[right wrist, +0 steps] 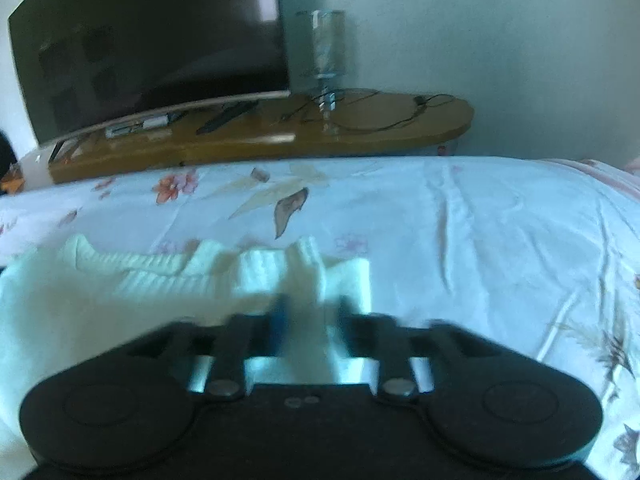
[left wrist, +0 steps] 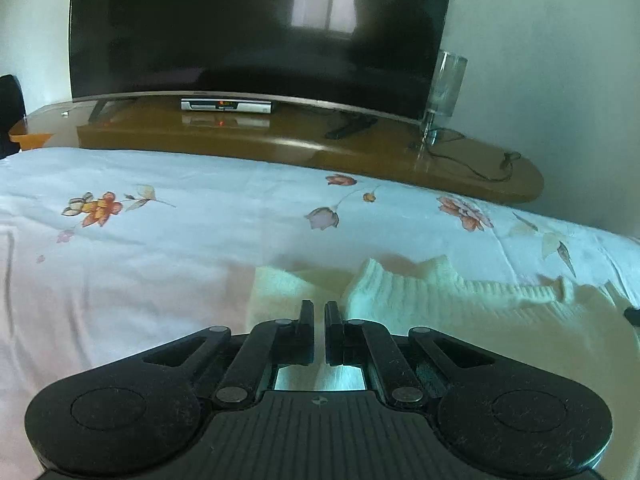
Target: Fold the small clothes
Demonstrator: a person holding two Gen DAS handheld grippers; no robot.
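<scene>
Floral bedsheet [left wrist: 180, 248], white knit garment [right wrist: 152, 280], wooden shelf [left wrist: 280, 140], television [left wrist: 248, 28]

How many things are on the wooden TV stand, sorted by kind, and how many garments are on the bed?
Television: 1
Set-top box: 1
Remote control: 1
Clear glass vase: 1
Dark cable: 1
White knit garment on the bed: 1
Total: 6

Dim bluish daylight; right view motion-blurred; fisheye edges bent; television [left wrist: 256, 28] reflects window.
</scene>
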